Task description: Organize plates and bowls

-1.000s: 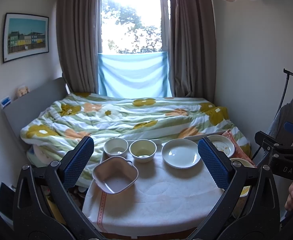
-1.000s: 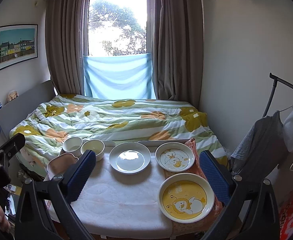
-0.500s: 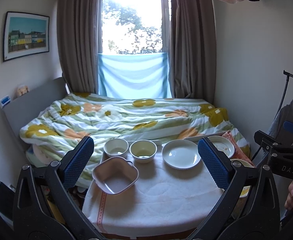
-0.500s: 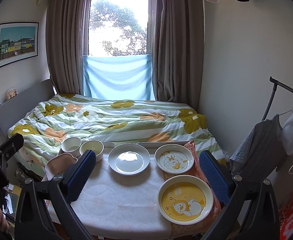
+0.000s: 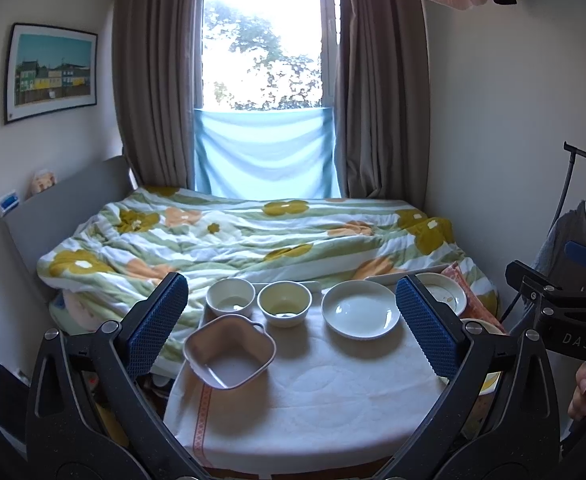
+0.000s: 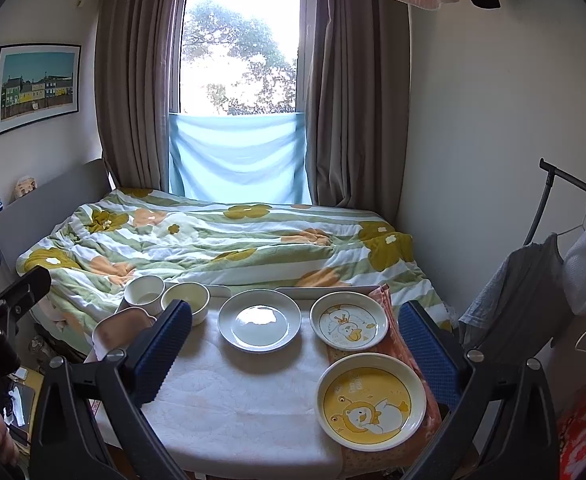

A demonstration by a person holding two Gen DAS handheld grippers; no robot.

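Observation:
On a small table covered with a white cloth (image 5: 313, 400) stand a square pink bowl (image 5: 229, 350), a white bowl (image 5: 230, 298), a cream bowl (image 5: 285, 304) and a plain white plate (image 5: 360, 315). The right wrist view adds a small duck plate (image 6: 349, 326) and a larger yellow bear plate (image 6: 371, 400). My left gripper (image 5: 293, 320) is open and empty, held above the table's near side. My right gripper (image 6: 293, 344) is open and empty, also above the near side.
A bed with a flowered quilt (image 5: 253, 236) lies right behind the table. A clothes rack (image 6: 553, 240) with hanging garments stands at the right. An orange patterned cloth (image 6: 393, 316) lies under the right-hand plates.
Both views have shifted very slightly; the dishes have not moved and both grippers stay open.

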